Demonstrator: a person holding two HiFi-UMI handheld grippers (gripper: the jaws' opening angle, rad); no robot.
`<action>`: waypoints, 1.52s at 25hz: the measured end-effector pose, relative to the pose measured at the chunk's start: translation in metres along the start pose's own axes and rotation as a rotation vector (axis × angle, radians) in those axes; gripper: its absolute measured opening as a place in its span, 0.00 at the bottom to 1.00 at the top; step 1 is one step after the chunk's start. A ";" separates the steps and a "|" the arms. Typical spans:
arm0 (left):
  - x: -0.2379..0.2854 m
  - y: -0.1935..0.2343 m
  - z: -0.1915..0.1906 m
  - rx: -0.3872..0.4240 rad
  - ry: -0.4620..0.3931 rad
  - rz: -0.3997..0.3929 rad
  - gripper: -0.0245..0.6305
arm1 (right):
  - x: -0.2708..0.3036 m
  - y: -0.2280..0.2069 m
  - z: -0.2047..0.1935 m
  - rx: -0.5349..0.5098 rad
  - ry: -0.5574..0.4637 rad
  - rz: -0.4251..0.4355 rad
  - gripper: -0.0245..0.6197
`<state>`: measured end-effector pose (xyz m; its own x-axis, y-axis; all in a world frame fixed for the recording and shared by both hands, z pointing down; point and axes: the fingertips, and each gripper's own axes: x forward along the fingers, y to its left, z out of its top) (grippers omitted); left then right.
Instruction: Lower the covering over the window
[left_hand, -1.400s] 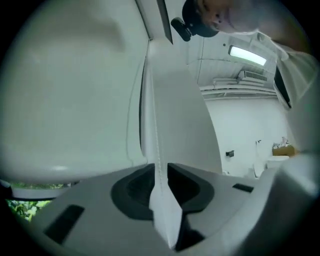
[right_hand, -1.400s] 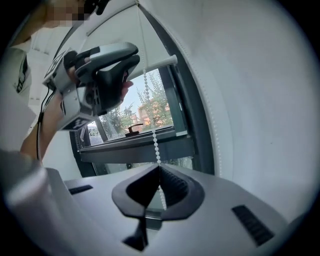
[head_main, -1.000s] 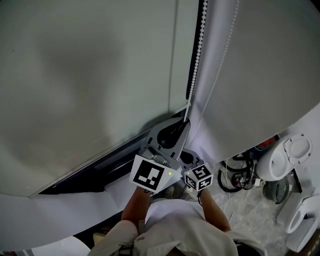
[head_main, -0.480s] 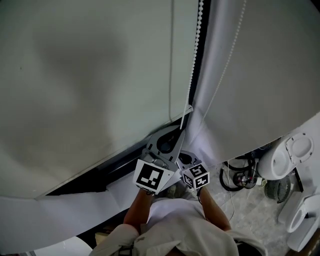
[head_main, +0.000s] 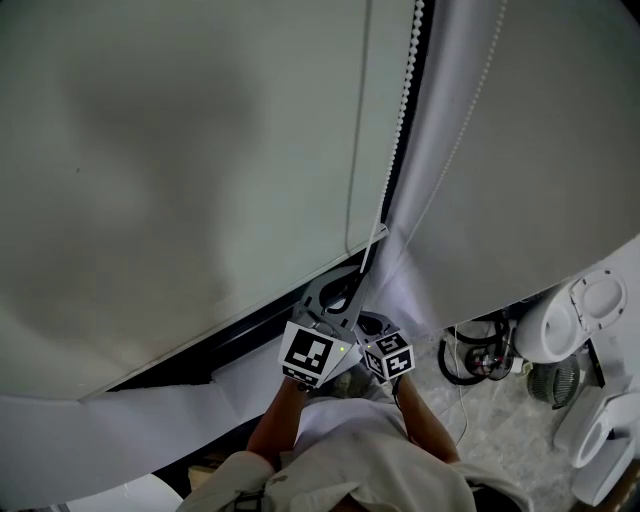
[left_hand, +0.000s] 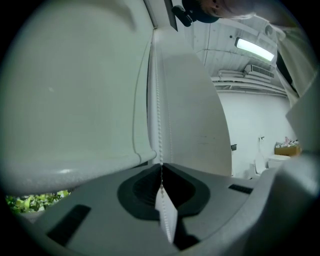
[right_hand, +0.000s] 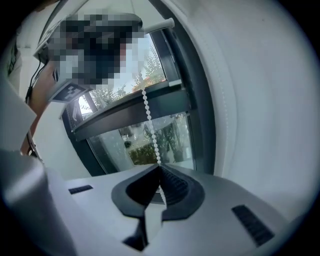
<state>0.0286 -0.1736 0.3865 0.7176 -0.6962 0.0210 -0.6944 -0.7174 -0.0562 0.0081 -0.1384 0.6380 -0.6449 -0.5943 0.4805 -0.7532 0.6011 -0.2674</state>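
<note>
The white roller blind covers most of the window, and its bottom rail slants across the head view. A white bead chain hangs beside the dark frame. My left gripper is shut on this bead chain, which runs straight down into the closed jaws of the left gripper. Just below it, the right gripper is shut on the same bead chain. Only its marker cube shows in the head view. Window glass shows below the blind.
A second white blind hangs to the right. Below it on the floor are white ceramic fixtures, a coil of black cable and a small fan. The person's arms and light shirt fill the bottom of the view.
Both grippers have moved down the chain line together. The blind's bottom rail sits slightly lower than a second ago.
</note>
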 end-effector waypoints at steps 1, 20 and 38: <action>0.001 0.000 -0.005 -0.001 0.009 0.000 0.07 | 0.001 0.000 -0.005 0.003 0.014 0.002 0.04; 0.008 -0.018 -0.137 -0.062 0.195 -0.015 0.07 | -0.005 -0.003 -0.034 -0.049 0.044 -0.017 0.05; 0.015 -0.012 -0.188 -0.065 0.277 0.002 0.07 | -0.018 -0.007 -0.005 -0.060 -0.011 -0.053 0.05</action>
<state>0.0370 -0.1802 0.5751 0.6804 -0.6714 0.2936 -0.7041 -0.7100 0.0079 0.0260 -0.1295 0.6351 -0.6058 -0.6320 0.4833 -0.7775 0.5991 -0.1912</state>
